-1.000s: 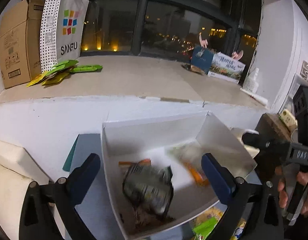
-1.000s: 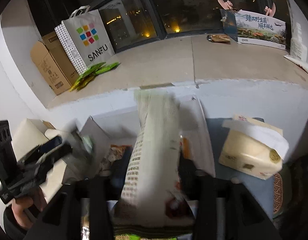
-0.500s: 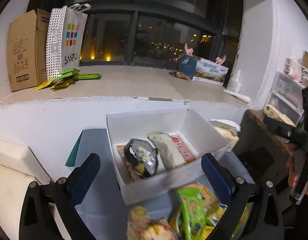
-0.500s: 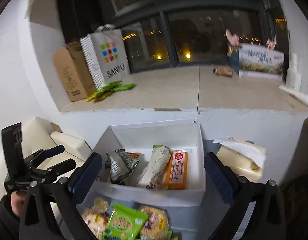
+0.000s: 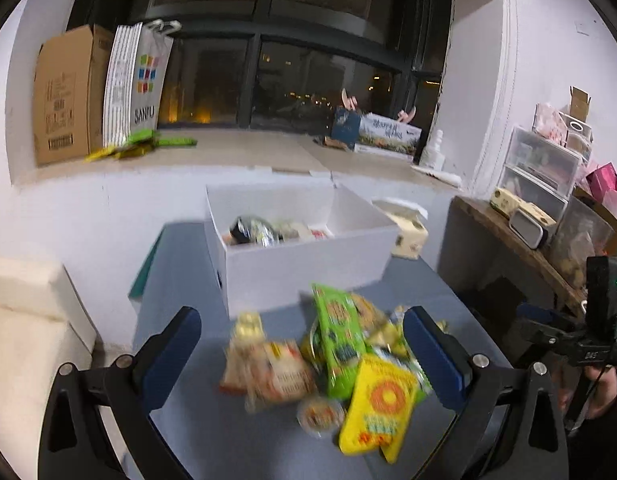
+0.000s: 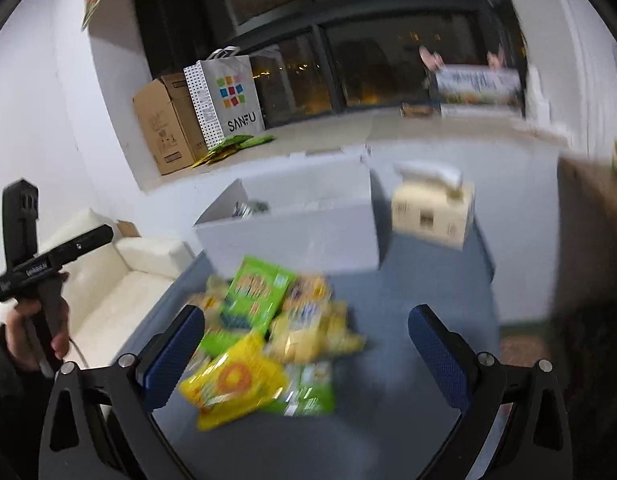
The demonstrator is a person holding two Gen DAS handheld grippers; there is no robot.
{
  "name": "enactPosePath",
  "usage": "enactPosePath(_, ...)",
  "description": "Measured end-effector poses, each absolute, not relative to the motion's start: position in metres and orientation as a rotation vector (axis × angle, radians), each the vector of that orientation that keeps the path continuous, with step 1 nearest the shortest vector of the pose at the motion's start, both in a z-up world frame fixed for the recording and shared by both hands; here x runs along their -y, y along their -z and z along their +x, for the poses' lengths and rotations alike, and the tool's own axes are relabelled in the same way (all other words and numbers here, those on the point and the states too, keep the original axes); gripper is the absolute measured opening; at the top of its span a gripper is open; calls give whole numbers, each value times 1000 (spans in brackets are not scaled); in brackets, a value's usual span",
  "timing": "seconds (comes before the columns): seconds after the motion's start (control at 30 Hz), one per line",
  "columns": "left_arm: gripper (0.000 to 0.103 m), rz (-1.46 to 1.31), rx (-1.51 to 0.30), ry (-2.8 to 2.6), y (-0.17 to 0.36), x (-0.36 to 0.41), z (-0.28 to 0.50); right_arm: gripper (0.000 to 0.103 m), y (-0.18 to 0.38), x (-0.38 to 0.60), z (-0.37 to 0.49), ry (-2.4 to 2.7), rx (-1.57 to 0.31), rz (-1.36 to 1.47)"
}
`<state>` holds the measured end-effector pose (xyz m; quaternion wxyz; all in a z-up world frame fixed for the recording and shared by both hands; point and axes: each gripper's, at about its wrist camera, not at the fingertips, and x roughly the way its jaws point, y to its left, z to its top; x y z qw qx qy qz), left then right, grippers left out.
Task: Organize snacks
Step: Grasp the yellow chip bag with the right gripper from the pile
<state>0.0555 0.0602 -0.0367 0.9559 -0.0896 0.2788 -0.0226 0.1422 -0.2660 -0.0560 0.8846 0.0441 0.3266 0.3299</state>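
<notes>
The snack pile (image 5: 332, 360) lies on the blue worktop (image 6: 408, 300) just in front of the white box (image 5: 300, 256), bare worktop on either side. Both the left gripper (image 5: 308, 354) and right gripper (image 6: 306, 354) have fingers spread wide, empty. Both have drawn back from the box since a second ago.

Dim, cool indoor light falls from above; a ceiling lamp glares in the dark window (image 5: 324, 68). Motion blur smears the snack pile (image 6: 264, 332), worst in the right wrist view. Fisheye bending curves walls; corners vignette black. Package print is probably unreadable.
</notes>
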Motion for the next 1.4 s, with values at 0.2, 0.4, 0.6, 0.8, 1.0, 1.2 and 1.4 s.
enactPosePath(0.2,103,-185,-622,70,62,-50,37,103,84,266,131,-669,-739,67)
enactPosePath(0.4,103,-209,-660,91,77,-49,41,103,89,242,144,-690,-754,36)
enactPosePath(0.6,103,-233,-644,105,80,-51,40,103,123,231,200,-675,-972,278)
enactPosePath(0.8,103,-255,-652,110,85,-55,44,103,158,227,238,-637,-1119,552)
enactPosePath(1.0,103,-253,-670,117,92,-53,51,52,180,220,249,-659,-1182,674)
enactPosePath(1.2,103,-214,-714,146,102,-44,74,38,149,235,232,-729,-1037,626)
enactPosePath(1.4,103,-81,-835,192,119,-21,129,37,88,266,191,-715,-809,455)
